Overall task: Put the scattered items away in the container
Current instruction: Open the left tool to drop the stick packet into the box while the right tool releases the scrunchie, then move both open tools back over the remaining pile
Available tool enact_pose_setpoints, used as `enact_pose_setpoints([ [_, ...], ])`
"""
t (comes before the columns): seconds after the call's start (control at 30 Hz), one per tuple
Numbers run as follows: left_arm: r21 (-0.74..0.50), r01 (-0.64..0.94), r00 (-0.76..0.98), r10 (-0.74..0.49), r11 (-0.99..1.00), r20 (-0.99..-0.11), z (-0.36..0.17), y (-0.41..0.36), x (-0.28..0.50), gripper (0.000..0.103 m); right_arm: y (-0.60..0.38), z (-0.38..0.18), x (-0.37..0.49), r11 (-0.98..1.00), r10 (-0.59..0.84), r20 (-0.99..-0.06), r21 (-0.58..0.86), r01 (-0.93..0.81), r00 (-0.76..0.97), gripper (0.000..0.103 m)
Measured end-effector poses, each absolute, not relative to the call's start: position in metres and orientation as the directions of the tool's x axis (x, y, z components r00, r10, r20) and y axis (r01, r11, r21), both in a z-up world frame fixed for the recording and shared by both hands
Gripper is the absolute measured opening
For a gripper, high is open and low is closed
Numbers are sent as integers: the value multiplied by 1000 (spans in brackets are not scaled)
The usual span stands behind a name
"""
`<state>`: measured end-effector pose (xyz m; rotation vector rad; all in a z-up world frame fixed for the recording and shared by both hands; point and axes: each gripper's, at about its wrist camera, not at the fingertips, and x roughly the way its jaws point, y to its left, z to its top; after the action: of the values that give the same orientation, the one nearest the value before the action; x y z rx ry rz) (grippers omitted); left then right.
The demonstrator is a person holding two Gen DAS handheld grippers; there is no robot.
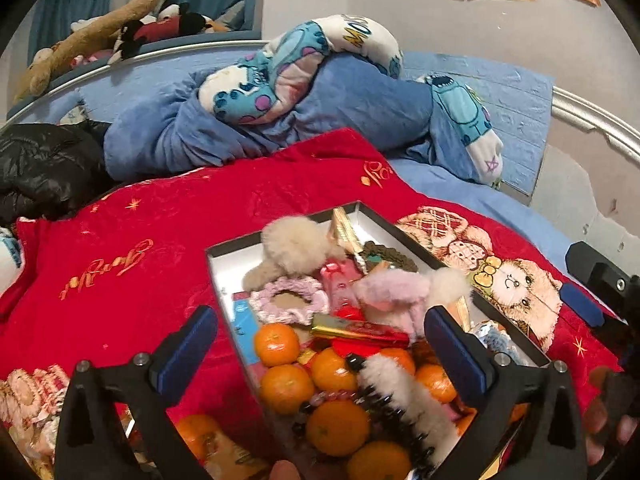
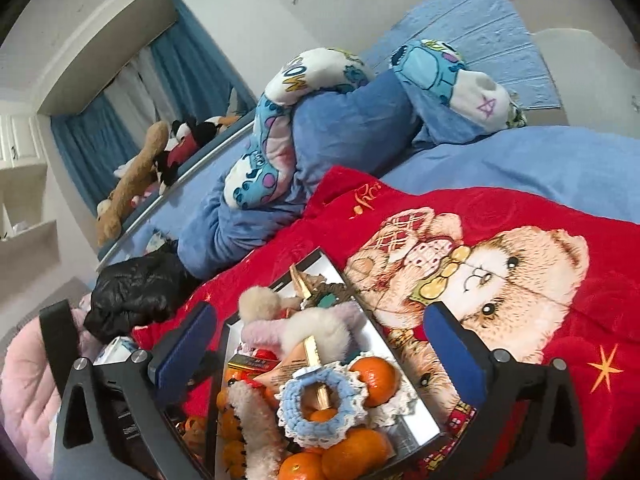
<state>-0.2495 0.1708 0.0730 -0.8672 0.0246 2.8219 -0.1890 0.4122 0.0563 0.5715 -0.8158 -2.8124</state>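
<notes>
A black-rimmed box (image 1: 404, 236) with a white inside lies on a red blanket (image 1: 140, 240). It is heaped with tangerines (image 1: 276, 344), fluffy hair clips (image 1: 400, 396), a pink scrunchie (image 1: 288, 300) and a gold-red candy bar (image 1: 360, 330). My left gripper (image 1: 320, 344) hovers over the box's near half, open, nothing between its blue pads. One tangerine (image 1: 196, 434) lies outside the box by its left wall. In the right wrist view a blue crochet scrunchie (image 2: 320, 400) rests on the tangerines in the box (image 2: 380, 340). My right gripper (image 2: 320, 346) stands open above it without touching it.
A heap of blue bedding with a cartoon pillow (image 1: 280, 92) lies beyond the blanket, with a black jacket (image 1: 44, 168) at the left. Plush toys (image 1: 120, 36) line the ledge behind. A hand's fingers (image 1: 608, 420) show at the right edge. A teddy print (image 2: 500, 272) covers the blanket right of the box.
</notes>
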Motion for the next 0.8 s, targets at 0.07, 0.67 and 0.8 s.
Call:
enact_pose_setpoints([
  [0.07,-24,-172,-816,156,-985,-557,77,162,-240,103,413,56,-187,-844,-235,-323,535,27,-917,103],
  [0.67,79,102,-842,-128,-992,-524,118,28,-86,103,244,75,-125,-916,-336,-339,336,221,-879,103],
  [0.8,88,124,-843,-152,-988,-515,107,1,-55,103,207,66,-108,-904,-389,-370,331,272,-844,103],
])
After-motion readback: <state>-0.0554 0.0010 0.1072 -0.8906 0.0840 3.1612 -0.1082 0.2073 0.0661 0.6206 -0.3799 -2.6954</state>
